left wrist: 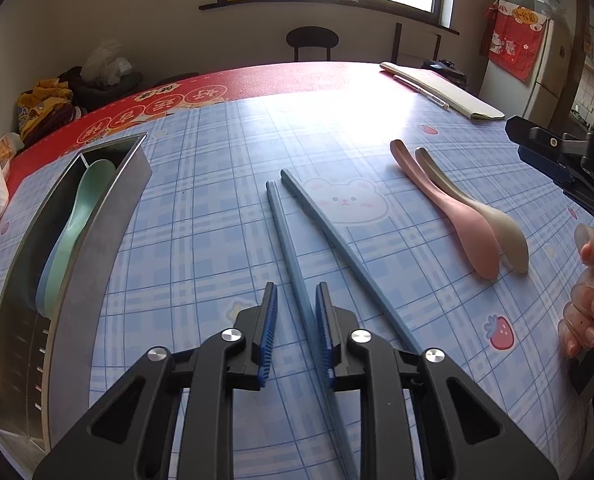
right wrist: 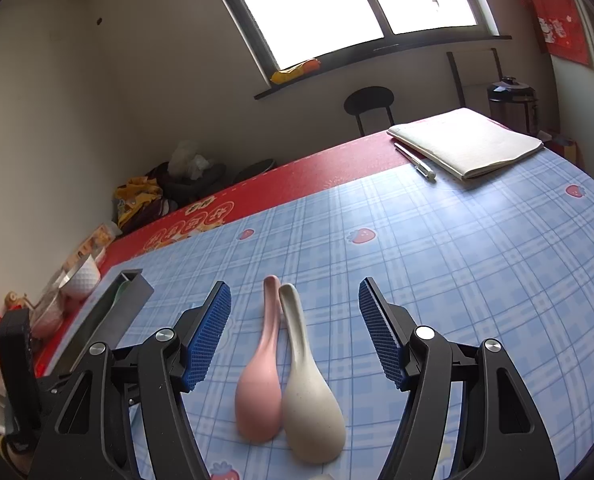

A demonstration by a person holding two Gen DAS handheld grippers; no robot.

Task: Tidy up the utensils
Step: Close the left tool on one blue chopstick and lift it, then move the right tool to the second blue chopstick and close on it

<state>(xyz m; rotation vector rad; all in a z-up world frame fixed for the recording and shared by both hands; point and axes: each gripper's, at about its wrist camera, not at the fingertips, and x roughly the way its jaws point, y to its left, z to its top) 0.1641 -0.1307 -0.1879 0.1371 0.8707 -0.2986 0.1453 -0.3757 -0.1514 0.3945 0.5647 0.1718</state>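
Observation:
Two blue chopsticks (left wrist: 285, 232) lie on the blue plaid tablecloth. My left gripper (left wrist: 295, 300) is open, and its jaws straddle the left chopstick without touching it. A steel utensil box (left wrist: 109, 216) lies at the left and holds a green spoon (left wrist: 85, 208); the box also shows in the right wrist view (right wrist: 133, 296). A pink spoon (right wrist: 259, 384) and a beige spoon (right wrist: 305, 392) lie side by side on the cloth. My right gripper (right wrist: 295, 296) is open wide above them, one jaw on each side. The spoons also show in the left wrist view (left wrist: 457, 208).
A notebook (right wrist: 469, 144) and a pen (right wrist: 417, 164) lie at the table's far right. A white bowl (right wrist: 83, 280) and snack packets stand past the box at the left edge. A black chair (left wrist: 312, 42) stands beyond the far edge.

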